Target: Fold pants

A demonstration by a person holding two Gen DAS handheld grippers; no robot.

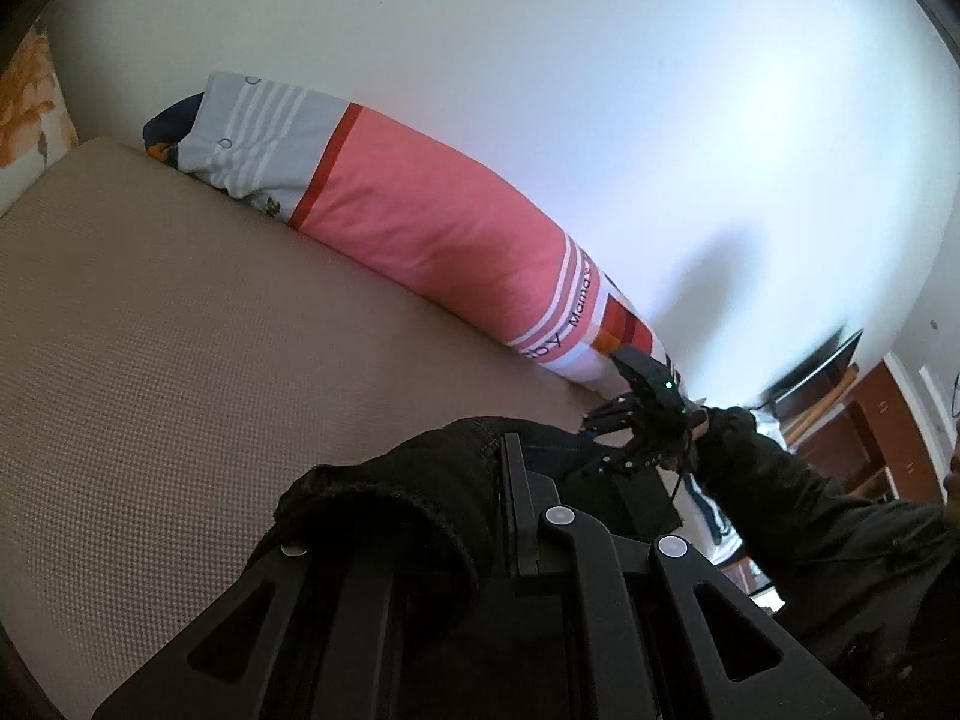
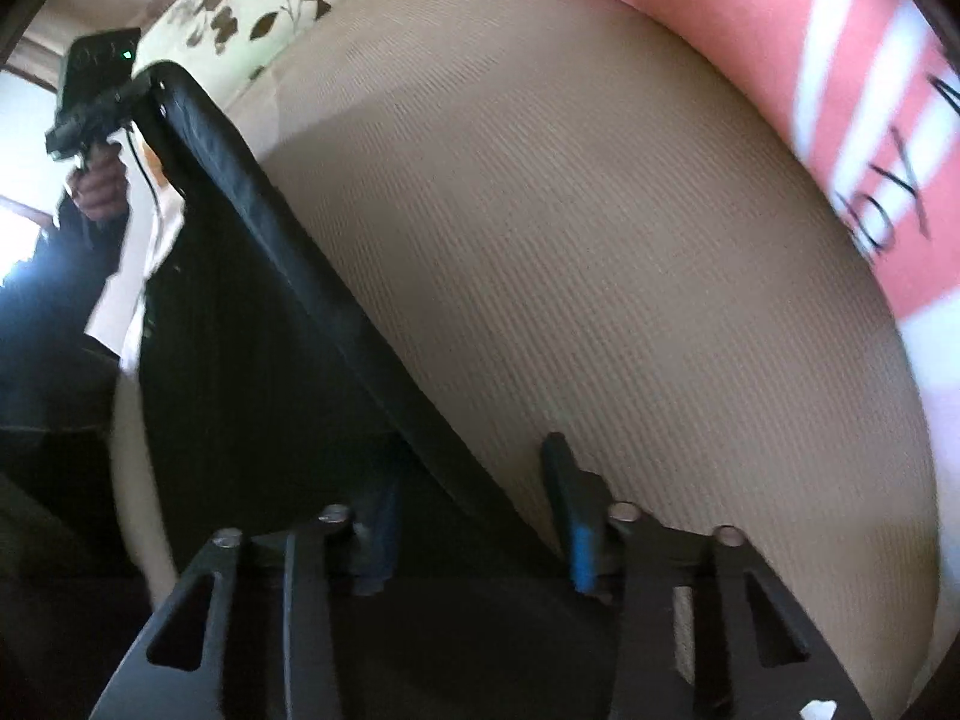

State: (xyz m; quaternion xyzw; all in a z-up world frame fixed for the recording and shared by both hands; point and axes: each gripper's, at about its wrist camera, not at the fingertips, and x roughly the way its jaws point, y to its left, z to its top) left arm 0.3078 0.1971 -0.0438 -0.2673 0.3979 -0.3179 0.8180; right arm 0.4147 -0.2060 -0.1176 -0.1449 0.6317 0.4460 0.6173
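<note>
- The bed [image 1: 180,360] is covered in tan ribbed cloth and fills most of both views. No pants lie on the part that shows.
- A long pink pillow [image 1: 432,222] with white stripes lies along the far edge of the bed, against the wall.
- The pants [image 2: 252,324] are black and hang in the air as a taut sheet between the two claws, above the near side of the bed. In the left wrist view they bunch [image 1: 408,480] over the near finger.
- Their top edge is the long axis for the coming move. In the right wrist view it runs from the right claw up and left to the left claw [image 2: 141,81], so the cloth is stretched across the person's front and hangs below that line.
- The left claw [image 1: 504,516] is clamped on one end of that edge, with cloth folded thickly over its finger.
- The right claw [image 2: 480,516] has the black cloth running down between its fingers; the blue-padded finger [image 2: 582,546] stands clear to the right. It appears to grip the other end, but the contact itself is hidden.
- My judgement: both ends are held about equally, so neither hand is nearer. The bed lies ahead and below, so the next move is to lower the stretched edge onto it without letting it sag.
</note>
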